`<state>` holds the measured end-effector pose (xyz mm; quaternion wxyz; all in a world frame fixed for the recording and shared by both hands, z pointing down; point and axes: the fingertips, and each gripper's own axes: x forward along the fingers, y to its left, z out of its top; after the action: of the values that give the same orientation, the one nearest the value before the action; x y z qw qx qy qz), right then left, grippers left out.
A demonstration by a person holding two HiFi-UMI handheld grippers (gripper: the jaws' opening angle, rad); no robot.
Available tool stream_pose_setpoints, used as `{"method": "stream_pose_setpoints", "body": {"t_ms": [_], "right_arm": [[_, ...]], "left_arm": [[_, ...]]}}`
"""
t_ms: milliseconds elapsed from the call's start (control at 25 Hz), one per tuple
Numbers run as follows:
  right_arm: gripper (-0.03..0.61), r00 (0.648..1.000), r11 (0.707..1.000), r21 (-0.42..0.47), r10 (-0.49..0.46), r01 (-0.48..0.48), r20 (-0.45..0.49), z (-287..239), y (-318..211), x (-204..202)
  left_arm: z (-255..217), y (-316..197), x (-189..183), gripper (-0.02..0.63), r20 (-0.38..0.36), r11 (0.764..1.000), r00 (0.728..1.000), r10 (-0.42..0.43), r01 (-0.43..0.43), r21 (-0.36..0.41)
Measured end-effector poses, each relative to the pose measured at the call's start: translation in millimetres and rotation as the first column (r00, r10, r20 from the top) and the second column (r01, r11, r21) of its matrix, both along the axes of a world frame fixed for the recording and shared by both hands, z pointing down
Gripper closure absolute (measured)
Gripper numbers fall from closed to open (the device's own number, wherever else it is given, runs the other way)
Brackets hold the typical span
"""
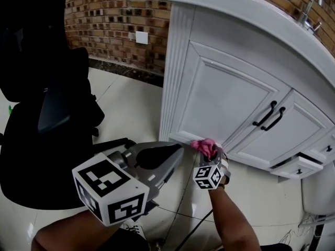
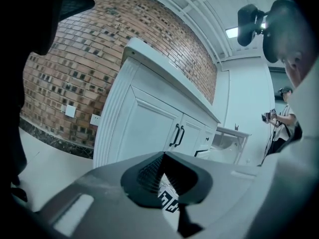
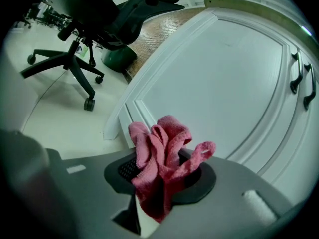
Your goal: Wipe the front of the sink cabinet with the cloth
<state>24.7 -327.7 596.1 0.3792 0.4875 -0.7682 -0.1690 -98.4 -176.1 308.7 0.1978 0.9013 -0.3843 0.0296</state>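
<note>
At the lower left corner of the cabinet door (image 1: pixel 225 95), the right gripper (image 1: pixel 211 158) is clamped on the bunched pink cloth (image 1: pixel 204 146), which points straight at the panel; contact cannot be confirmed. Farther back, the left gripper (image 1: pixel 175 151) is closed and empty.

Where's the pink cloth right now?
The pink cloth is bunched up in the right gripper, low in the middle of the head view, right by the bottom edge of the white cabinet door.
</note>
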Motion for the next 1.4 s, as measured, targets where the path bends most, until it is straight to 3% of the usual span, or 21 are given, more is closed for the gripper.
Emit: {"method": "stream_pose_setpoints", "body": {"t_ms": [240,400,520,640,760,920,1120,1280,1400], "right_arm": [[0.433,1.000,0.987,-0.159,-0.006,0.004,-0.011,-3.5,3.0,0.6],[0.433,0.999,0.986,-0.161,-0.026,0.032,0.039,-32.6,13.7,-5.0],[0.434,0.992,0.994,-0.062,-0.085,0.091,0.091,-83.3,29.3,-23.6],[0.433,0.981,0.982,0.116,-0.159,0.146,0.109,-163.9,42.1,-46.4],[0.433,0.974,0.935,0.302,-0.215,0.184,0.072,-252.0,51.5,-70.6],[0.433,0.970,0.846,0.478,-0.237,0.236,-0.058,-340.0,56.8,-93.6],[0.433,0.967,0.786,0.564,-0.226,0.254,-0.120,-391.2,43.5,-112.3],[0.433,0.979,0.795,0.574,-0.191,0.197,-0.071,-412.8,17.6,-116.4],[0.433,0.983,0.782,0.596,-0.170,0.180,-0.074,-420.9,9.1,-123.2]], "left_arm": [[1.2,0.6,-8.7,0.609,0.009,1.000,1.000,-0.019,0.018,0.015],[0.3,-0.7,-22.4,0.609,0.002,0.999,0.999,-0.048,0.048,0.021],[-7.9,0.6,-35.8,0.609,-0.025,0.997,0.997,-0.073,0.074,0.038],[-17.4,4.8,-44.2,0.609,-0.053,0.993,0.994,-0.091,0.095,0.063],[-19.6,8.8,-47.5,0.609,-0.057,0.993,0.994,-0.093,0.097,0.065],[-24.8,13.2,-45.6,0.610,-0.059,0.993,0.994,-0.087,0.091,0.074],[-21.4,15.1,-42.5,0.609,-0.047,0.993,0.996,-0.082,0.085,0.077],[-17.8,16.2,-32.0,0.609,-0.024,0.995,0.998,-0.056,0.058,0.077],[-20.4,15.6,-35.3,0.610,-0.036,0.995,0.998,-0.060,0.062,0.083]]}}
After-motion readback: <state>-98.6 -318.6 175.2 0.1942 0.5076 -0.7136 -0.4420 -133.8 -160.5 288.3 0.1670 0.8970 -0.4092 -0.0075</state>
